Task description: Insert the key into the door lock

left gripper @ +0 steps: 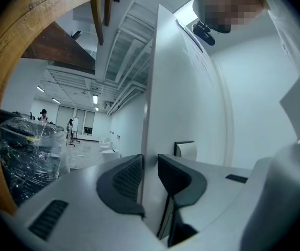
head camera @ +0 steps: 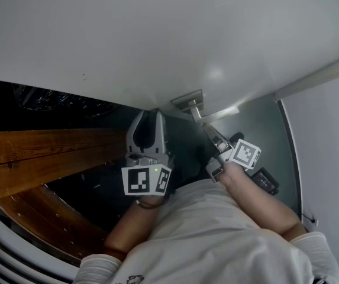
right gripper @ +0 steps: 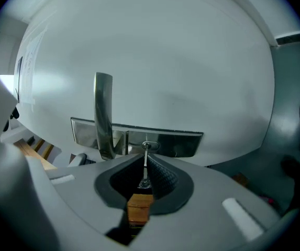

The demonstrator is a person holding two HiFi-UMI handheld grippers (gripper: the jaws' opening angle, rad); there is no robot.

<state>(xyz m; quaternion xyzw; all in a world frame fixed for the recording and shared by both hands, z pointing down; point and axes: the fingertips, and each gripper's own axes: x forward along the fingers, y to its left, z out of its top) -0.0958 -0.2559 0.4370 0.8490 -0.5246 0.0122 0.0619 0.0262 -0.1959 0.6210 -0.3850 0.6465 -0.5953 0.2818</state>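
As key (right gripper: 146,163) meets lock (right gripper: 148,146), left tool (left gripper: 150,167) hangs free

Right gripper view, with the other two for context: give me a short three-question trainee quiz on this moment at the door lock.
1. True or false: the right gripper is shut on the key.
2. Multiple choice: the key's tip is at A) the door handle, B) the keyhole in the lock plate, C) the wooden beam.
3. Fill in: the left gripper, its jaws a little apart, holds ____.

Key: 1 true; 2 B; 3 nothing.
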